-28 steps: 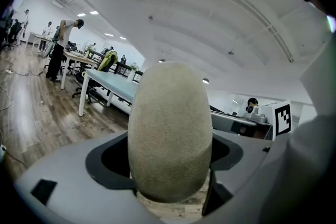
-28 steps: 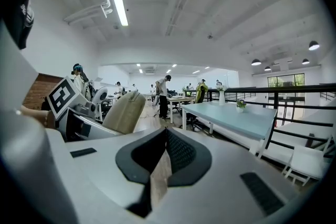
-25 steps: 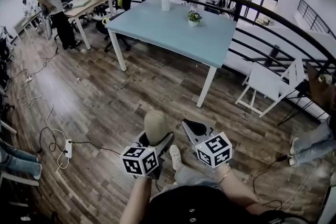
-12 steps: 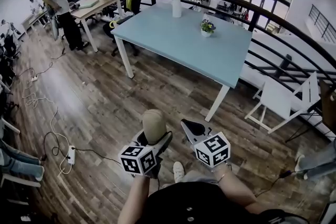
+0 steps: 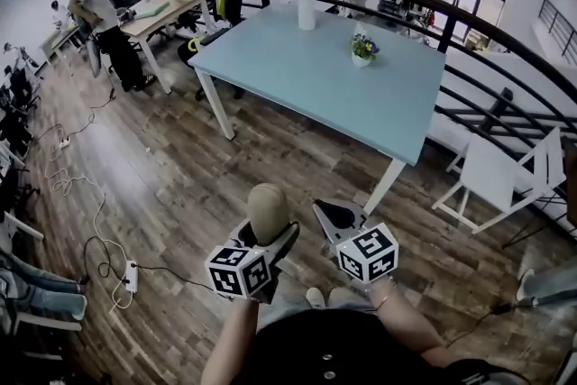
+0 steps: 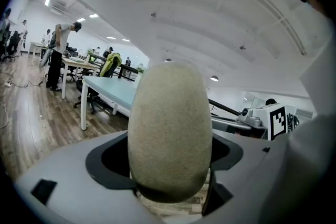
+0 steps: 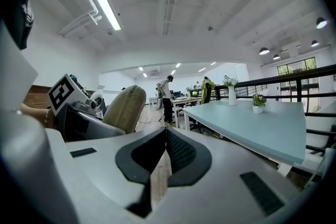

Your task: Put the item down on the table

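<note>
Wood-plank flooring runs under a pale blue table (image 5: 315, 77) that carries a white vase (image 5: 306, 12) and a small flower pot (image 5: 363, 50). Well short of the table's near edge, the left gripper (image 5: 269, 237) pinches a tan egg-shaped item (image 5: 268, 210) upright, up in the air and not on the table. Beside it, the right gripper (image 5: 331, 216) has its jaws pressed together, holding nothing.

A big open office — wood floor (image 5: 135, 158), desks (image 5: 162, 9), a blue worktop (image 5: 315, 77), people (image 5: 99, 9) working, black railing (image 5: 469, 32).
</note>
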`<state>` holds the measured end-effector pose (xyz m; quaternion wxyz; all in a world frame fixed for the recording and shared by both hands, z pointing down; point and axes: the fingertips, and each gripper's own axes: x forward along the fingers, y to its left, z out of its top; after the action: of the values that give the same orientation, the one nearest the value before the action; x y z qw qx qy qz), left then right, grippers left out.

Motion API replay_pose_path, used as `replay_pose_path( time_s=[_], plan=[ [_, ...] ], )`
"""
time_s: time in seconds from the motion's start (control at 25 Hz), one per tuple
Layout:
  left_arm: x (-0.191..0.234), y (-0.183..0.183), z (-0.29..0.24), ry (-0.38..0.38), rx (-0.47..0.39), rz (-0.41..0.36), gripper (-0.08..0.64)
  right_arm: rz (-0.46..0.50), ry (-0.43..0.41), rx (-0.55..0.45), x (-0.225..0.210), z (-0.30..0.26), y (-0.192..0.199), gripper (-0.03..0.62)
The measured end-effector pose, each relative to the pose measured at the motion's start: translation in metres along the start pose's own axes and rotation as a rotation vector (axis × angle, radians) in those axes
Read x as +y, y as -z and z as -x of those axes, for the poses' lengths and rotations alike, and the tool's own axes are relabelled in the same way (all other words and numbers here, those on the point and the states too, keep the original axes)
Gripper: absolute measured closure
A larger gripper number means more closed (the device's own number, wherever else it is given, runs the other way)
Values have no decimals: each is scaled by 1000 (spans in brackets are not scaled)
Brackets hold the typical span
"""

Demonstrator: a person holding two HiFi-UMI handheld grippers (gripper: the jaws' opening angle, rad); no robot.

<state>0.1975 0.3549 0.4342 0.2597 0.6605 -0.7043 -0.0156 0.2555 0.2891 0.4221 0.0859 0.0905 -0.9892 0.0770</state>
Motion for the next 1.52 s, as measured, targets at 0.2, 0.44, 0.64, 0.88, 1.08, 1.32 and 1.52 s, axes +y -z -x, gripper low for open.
replay_pose_path(
  time_s=[0.2,0.44,0.64,0.88,1.08,1.32,1.52],
  plan=[
    [10,-3,-26,20,24,15,166,-13,20,15,-16,-13,5,584],
    [28,-14,-56,51,47,22,166,-31,63,37,-43,-33,8,584],
    [60,-34,-82,74,70,25,166,-31,79,54,-59,-71,0,584],
    [110,-86,-115,118,73,4,166,-36,101,60,-75,-139,-23,584],
    [154,-129,-139,151,70,-14,166,-71,135,30,-91,-194,-44,584],
    [202,-160,-160,178,74,-15,166,-56,161,39,-103,-251,-56,584],
    [233,-177,-174,201,80,-27,166,-26,200,22,-114,-284,-73,584]
  ],
)
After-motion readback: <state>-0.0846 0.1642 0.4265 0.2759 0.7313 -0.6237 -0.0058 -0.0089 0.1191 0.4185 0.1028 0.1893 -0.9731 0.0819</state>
